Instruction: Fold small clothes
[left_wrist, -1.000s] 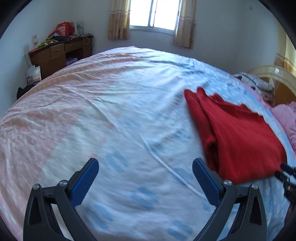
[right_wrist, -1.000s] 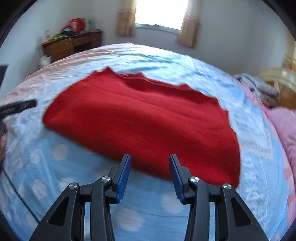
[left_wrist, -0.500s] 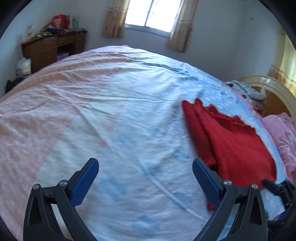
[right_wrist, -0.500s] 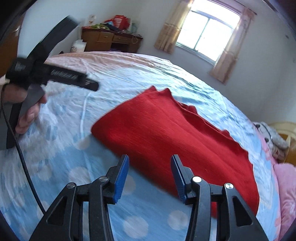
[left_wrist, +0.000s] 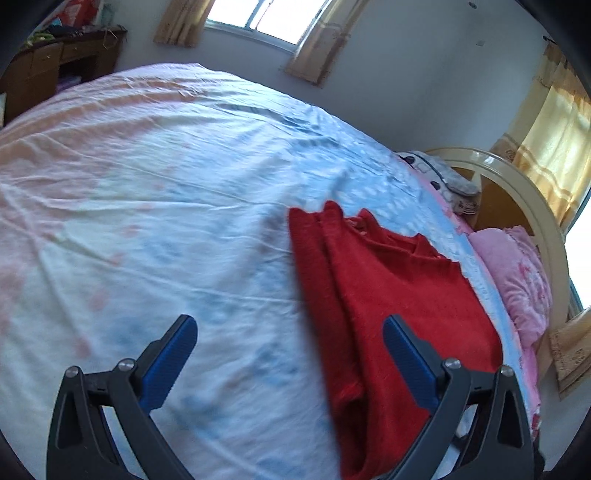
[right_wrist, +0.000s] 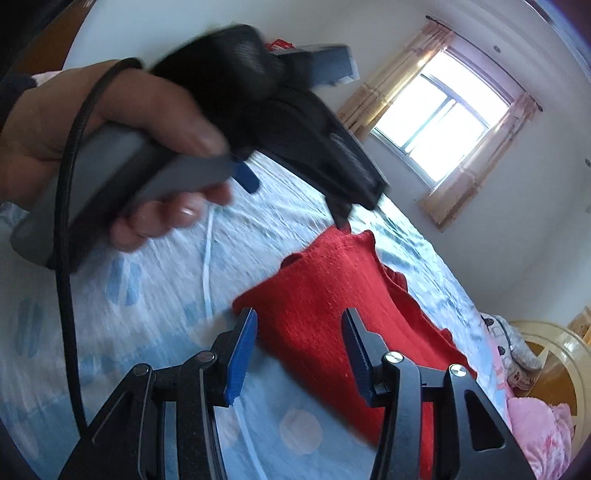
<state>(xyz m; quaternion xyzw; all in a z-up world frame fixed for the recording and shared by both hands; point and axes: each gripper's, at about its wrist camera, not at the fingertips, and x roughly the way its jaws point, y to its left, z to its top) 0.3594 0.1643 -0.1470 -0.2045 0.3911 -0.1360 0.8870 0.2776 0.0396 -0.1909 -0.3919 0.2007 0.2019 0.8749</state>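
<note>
Across the bed (left_wrist: 155, 192) lay the folded red garment (left_wrist: 399, 295), near the pink pillow (left_wrist: 517, 273). My left tool (left_wrist: 290, 354) and right tool (right_wrist: 299, 350) hovered released, empty.

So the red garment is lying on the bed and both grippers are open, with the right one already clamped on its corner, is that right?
Not quite. The right gripper is not clamped on anything: the right wrist view shows its fingers apart above the red garment. The rest holds: the garment lies on the bed, and the left gripper is open too.
</note>
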